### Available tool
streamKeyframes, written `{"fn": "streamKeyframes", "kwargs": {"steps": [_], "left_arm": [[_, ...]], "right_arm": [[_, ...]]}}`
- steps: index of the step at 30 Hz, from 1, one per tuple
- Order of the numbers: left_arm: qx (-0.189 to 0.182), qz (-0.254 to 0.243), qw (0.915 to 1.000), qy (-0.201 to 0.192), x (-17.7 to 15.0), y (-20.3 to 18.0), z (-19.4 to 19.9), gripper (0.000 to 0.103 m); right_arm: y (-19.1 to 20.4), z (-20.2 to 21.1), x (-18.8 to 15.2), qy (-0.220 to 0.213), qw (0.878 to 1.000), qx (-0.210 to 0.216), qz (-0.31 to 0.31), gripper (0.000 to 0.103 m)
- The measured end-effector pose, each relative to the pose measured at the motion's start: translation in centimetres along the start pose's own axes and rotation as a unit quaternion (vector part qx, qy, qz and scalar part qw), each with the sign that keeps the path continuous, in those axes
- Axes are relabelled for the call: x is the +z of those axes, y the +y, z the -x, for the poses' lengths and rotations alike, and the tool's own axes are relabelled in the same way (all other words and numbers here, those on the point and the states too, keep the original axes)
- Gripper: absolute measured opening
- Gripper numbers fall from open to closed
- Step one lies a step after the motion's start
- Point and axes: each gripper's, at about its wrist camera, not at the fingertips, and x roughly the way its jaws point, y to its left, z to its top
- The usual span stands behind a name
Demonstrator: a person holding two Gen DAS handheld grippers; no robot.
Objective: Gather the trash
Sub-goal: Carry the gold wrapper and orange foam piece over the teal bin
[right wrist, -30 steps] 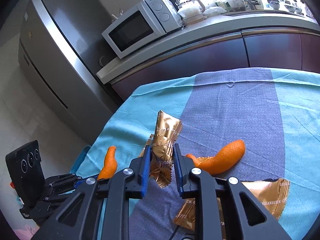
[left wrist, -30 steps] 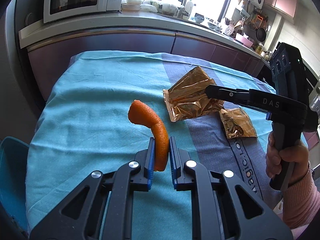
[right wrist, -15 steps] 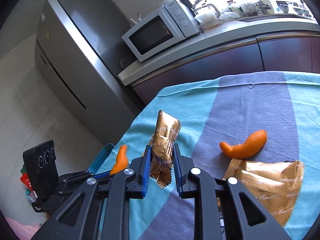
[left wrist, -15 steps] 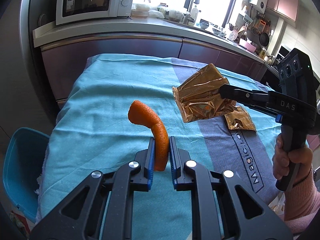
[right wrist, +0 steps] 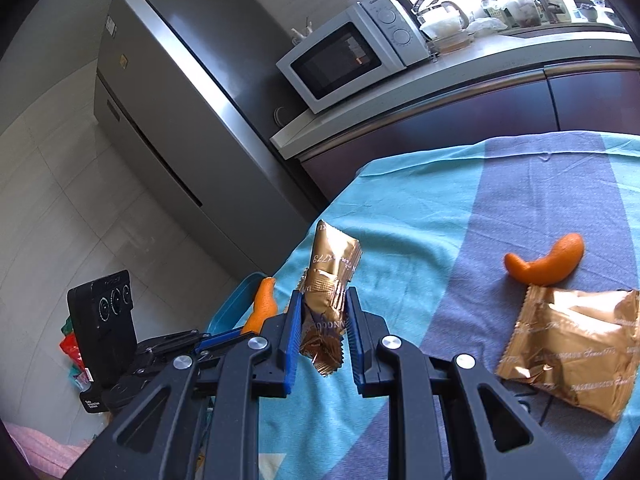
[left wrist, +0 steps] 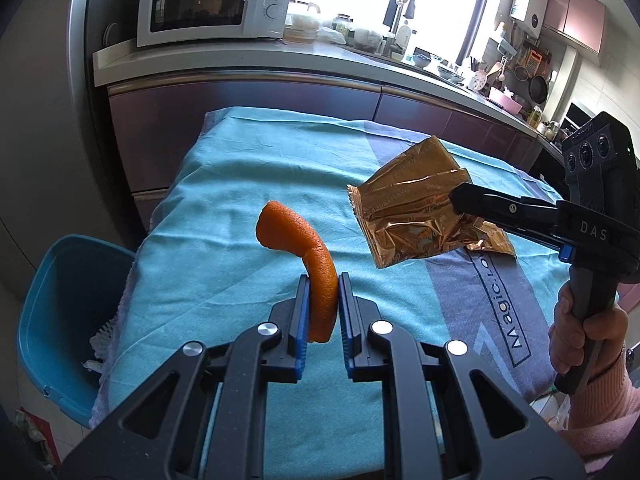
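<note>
My left gripper (left wrist: 323,280) is shut on a curved orange peel (left wrist: 308,256), held in the air over the cloth-covered table (left wrist: 240,184); the same peel (right wrist: 264,308) shows at the left of the right wrist view. My right gripper (right wrist: 323,296) is shut on a crumpled gold wrapper (right wrist: 330,276), which hangs above the table in the left wrist view as the gold wrapper (left wrist: 412,216). On the cloth lie a second orange peel (right wrist: 546,266) and a second gold wrapper (right wrist: 572,344), touching each other. A blue bin (left wrist: 68,304) stands on the floor by the table's left edge.
A kitchen counter (left wrist: 280,64) with a microwave (left wrist: 212,4) runs behind the table. A grey fridge (right wrist: 180,120) stands at its left end. A hand in a pink sleeve (left wrist: 588,340) grips the right tool. Coloured litter (right wrist: 70,344) lies on the floor.
Both grippers have drifted left across the table with their loads, toward its left edge. The blue bin has come further into the left wrist view. Both grips are unchanged.
</note>
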Motion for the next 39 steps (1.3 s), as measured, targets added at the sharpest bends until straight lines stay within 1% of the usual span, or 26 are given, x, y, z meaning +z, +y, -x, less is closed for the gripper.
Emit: {"fn": "streamKeyframes", "kwargs": {"steps": [20, 39], "left_arm": [[0.025, 0.017, 0.9995, -0.010, -1.5, 2.3, 2.9, 0.014], [0.054, 0.043, 0.9974, -0.020, -2.4, 5.8, 5.2, 0.014]], "right_arm": [[2.4, -2.8, -0.2, 0.023, 0.999, 0.032, 0.007, 0.020], [5.0, -6.8, 0.1, 0.051, 0.996, 0.065, 0.022, 0.020]]}}
